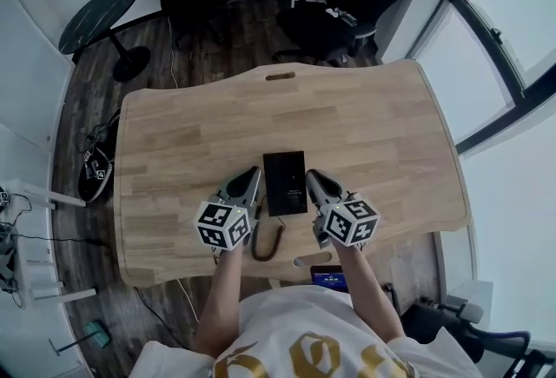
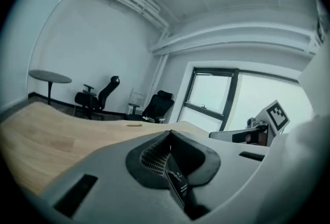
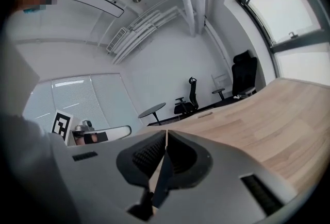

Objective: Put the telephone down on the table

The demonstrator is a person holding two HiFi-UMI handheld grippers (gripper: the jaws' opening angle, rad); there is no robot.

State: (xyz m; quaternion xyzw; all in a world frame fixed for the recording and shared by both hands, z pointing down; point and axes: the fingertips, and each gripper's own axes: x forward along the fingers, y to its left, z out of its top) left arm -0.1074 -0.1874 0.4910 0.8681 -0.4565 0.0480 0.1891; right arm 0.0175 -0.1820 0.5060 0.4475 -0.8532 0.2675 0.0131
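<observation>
Telephone (image 1: 285,182) is at frame centre, pinched by its side edges between your left gripper (image 1: 251,185) and right gripper (image 1: 314,187), both clamped on it, seemingly above the table (image 1: 382,133); set-down not done: lower, then let go.

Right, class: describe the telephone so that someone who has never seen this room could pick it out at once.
Find the large pale wooden table. Near its front edge the left gripper and right gripper pinch one thing from either side. That is the telephone: a flat black rectangle, the only dark slab there, a cord curling at its near end.
</observation>
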